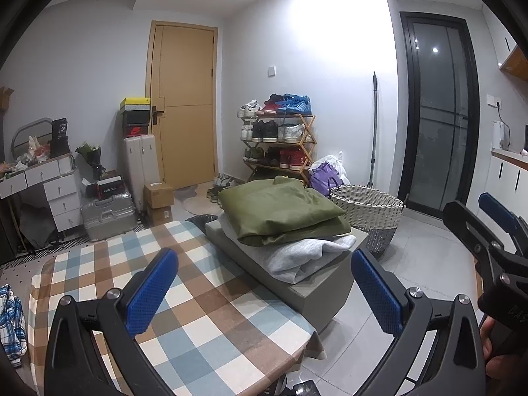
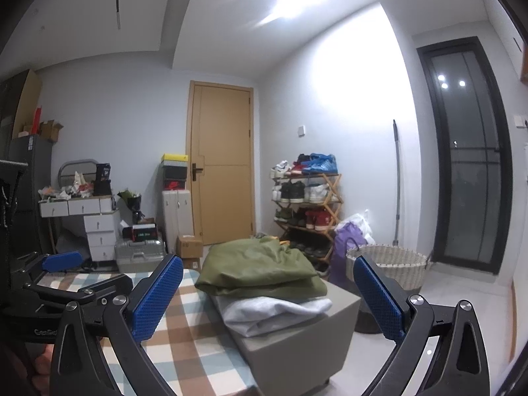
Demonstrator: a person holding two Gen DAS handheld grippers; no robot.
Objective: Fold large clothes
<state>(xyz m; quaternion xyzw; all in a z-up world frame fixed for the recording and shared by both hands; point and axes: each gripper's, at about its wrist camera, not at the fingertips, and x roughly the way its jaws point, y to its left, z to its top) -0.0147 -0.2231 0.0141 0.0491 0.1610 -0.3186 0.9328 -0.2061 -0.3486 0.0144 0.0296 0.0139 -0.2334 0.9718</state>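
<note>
One table (image 1: 204, 300) under a blue, brown and cream checked cloth is carrying nothing on its visible top; one grey block-shaped stool (image 1: 326, 283) is standing against its far right edge. Two folded garments are lying stacked on the stool: one olive-green garment (image 1: 280, 211) on top, one light grey garment (image 1: 297, 257) beneath, its folds hanging over the stool's near edge. One plaid shirt (image 1: 11, 323) in blue and white is hanging at the table's left edge. One woven basket (image 1: 369, 211) is sitting on the floor beyond the stool. One shoe rack (image 1: 280, 138) is standing by the far wall, three tiers showing. Left gripper (image 1: 264, 290) and right gripper (image 2: 269, 297) are hovering above the table, fingers spread wide, gripping nothing, touching nothing. No writing is reading clearly.
</note>
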